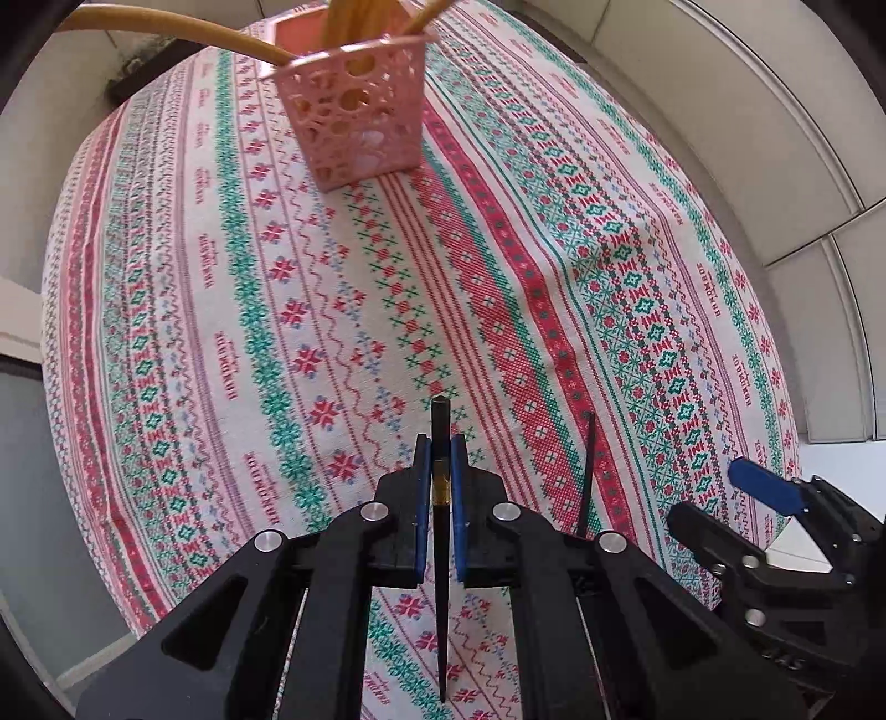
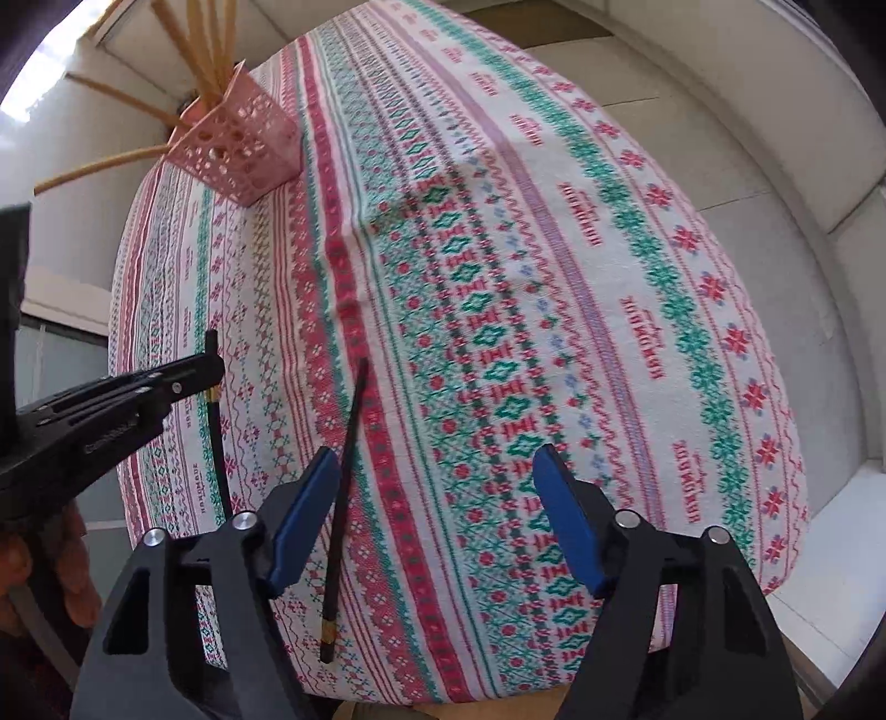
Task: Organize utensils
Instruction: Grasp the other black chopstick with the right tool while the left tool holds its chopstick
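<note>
My left gripper (image 1: 440,471) is shut on a black chopstick (image 1: 441,581) with a gold band, held upright above the patterned tablecloth (image 1: 277,332). In the right wrist view that gripper (image 2: 213,371) comes in from the left with the chopstick (image 2: 217,443) hanging below it. A second black chopstick (image 2: 343,487) lies on the cloth, close to the left pad of my right gripper (image 2: 437,520), which stands open with nothing gripped. The left wrist view shows this chopstick (image 1: 586,476) and the right gripper (image 1: 731,504) at the right. A pink perforated basket (image 1: 360,111) holds several wooden utensils (image 1: 166,27).
The basket (image 2: 238,149) stands near the far left corner of the table. The cloth (image 2: 554,277) hangs over the table's edges, with pale floor tiles (image 2: 775,138) beyond. A person's hand (image 2: 55,565) holds the left gripper's handle.
</note>
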Demonstrator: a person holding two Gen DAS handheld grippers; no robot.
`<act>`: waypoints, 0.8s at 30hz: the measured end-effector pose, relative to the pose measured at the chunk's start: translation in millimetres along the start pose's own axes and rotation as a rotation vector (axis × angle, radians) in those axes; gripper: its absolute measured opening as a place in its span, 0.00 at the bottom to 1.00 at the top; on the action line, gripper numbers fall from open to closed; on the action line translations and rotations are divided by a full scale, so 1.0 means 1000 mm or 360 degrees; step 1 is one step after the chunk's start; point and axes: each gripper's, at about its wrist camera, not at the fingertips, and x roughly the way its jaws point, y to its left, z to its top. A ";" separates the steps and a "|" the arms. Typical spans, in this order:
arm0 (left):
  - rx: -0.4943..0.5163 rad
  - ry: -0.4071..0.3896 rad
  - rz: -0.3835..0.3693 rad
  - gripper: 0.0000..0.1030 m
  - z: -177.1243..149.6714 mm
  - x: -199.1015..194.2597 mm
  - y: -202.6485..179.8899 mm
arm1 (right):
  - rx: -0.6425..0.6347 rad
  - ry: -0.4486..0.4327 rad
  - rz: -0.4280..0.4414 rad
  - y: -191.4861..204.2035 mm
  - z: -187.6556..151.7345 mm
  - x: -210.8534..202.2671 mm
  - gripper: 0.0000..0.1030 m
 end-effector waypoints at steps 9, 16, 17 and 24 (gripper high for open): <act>-0.0217 -0.0179 -0.0033 0.06 -0.017 -0.053 0.062 | -0.1351 -0.0107 0.0019 0.083 -0.055 -0.013 0.56; -0.0266 -0.0252 -0.0093 0.06 -0.017 -0.071 0.073 | -0.2182 0.0024 -0.0093 0.094 -0.091 0.002 0.55; -0.0268 -0.0260 -0.0103 0.06 -0.016 -0.071 0.074 | -0.2268 0.0044 -0.0102 0.095 -0.094 0.006 0.55; -0.0320 -0.0279 -0.0126 0.06 -0.016 -0.072 0.084 | -0.2803 0.0351 -0.0149 0.100 -0.128 0.038 0.61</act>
